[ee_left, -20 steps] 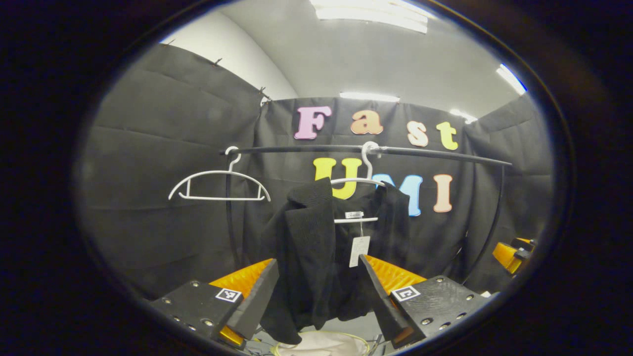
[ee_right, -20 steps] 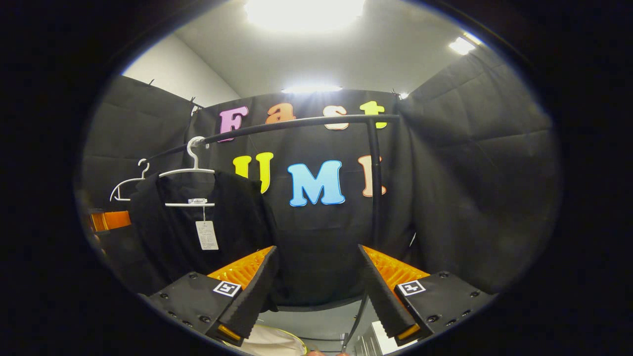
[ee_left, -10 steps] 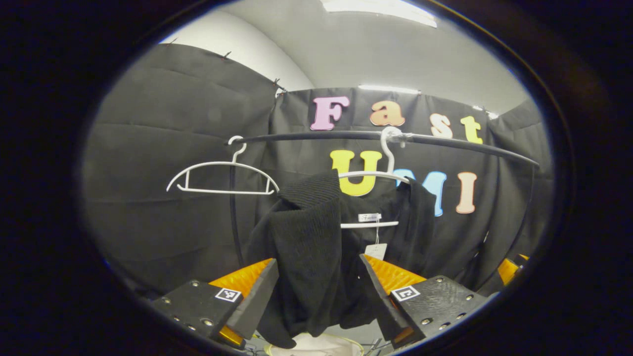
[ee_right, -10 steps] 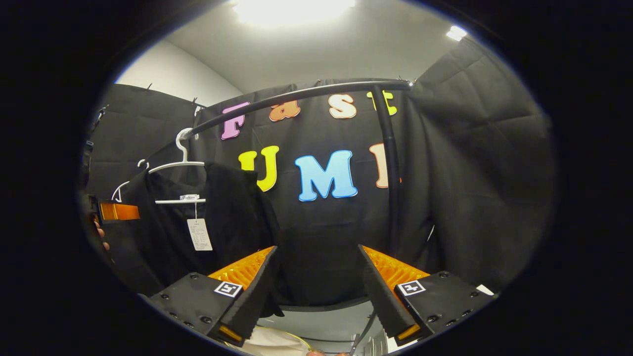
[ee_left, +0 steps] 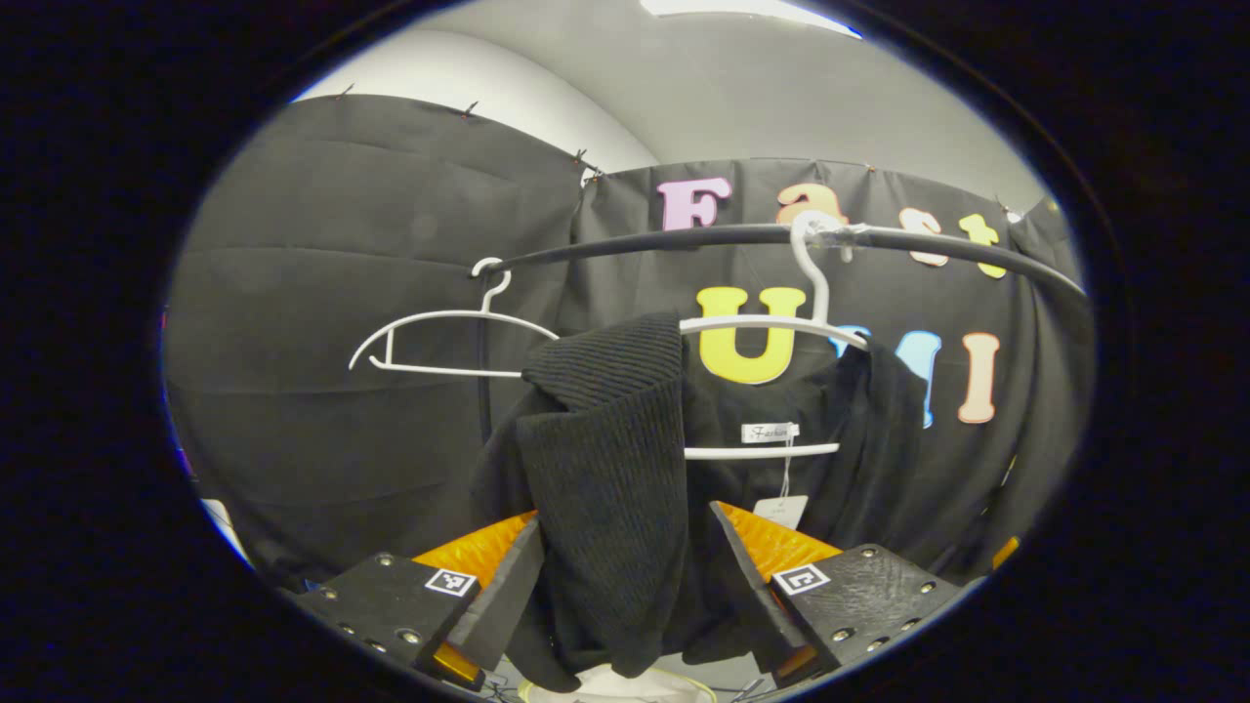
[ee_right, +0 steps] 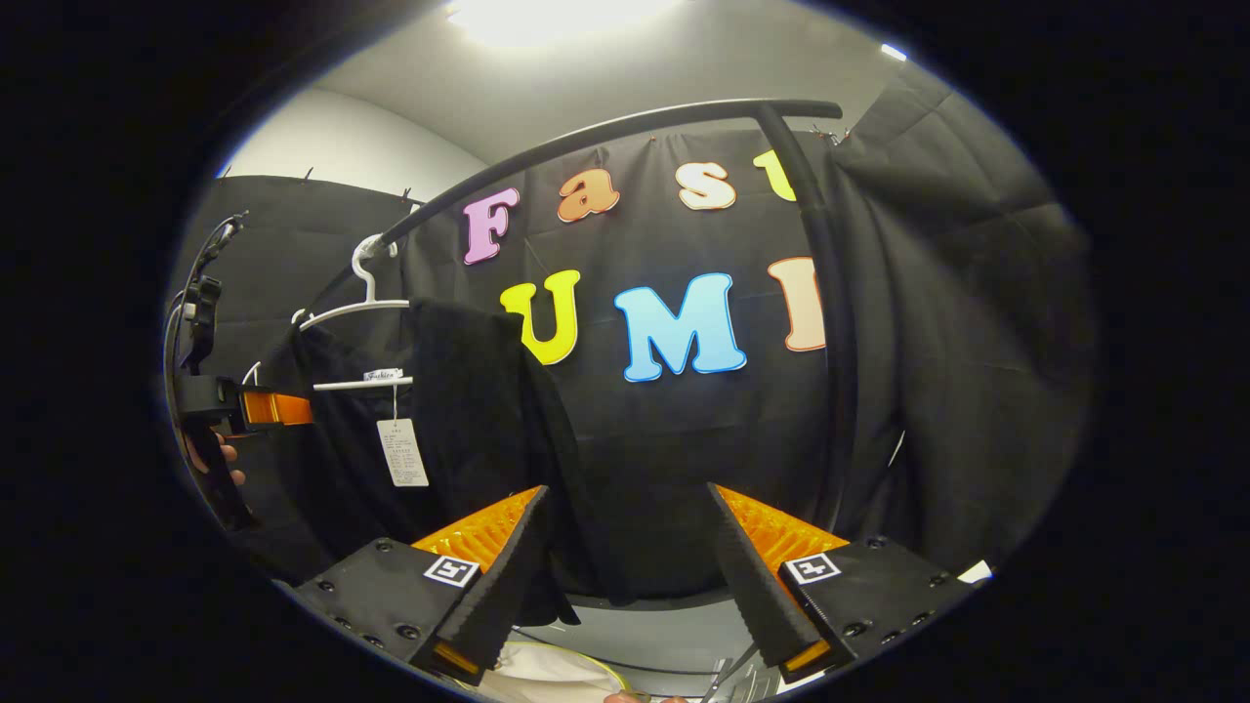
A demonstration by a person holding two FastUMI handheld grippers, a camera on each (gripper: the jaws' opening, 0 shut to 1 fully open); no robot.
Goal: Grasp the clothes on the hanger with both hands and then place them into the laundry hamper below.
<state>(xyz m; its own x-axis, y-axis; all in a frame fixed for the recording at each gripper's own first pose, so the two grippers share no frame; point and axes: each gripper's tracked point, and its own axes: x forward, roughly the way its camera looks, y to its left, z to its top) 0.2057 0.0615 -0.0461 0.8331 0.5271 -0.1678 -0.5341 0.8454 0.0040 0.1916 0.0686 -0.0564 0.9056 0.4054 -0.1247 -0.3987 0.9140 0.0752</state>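
Left gripper: we hold it spread around the garment's shoulder, ready to clamp.
Right gripper: spread wide, nothing between.

Each gripper carries two wedge-shaped fingers on flat black blocks studded with round silver screw heads. On the left gripper every block bears a small white square tag with a black pattern near its inner corner; the right gripper has the same tags and screws. In the right gripper view, the other gripper's black body trails a thin cable
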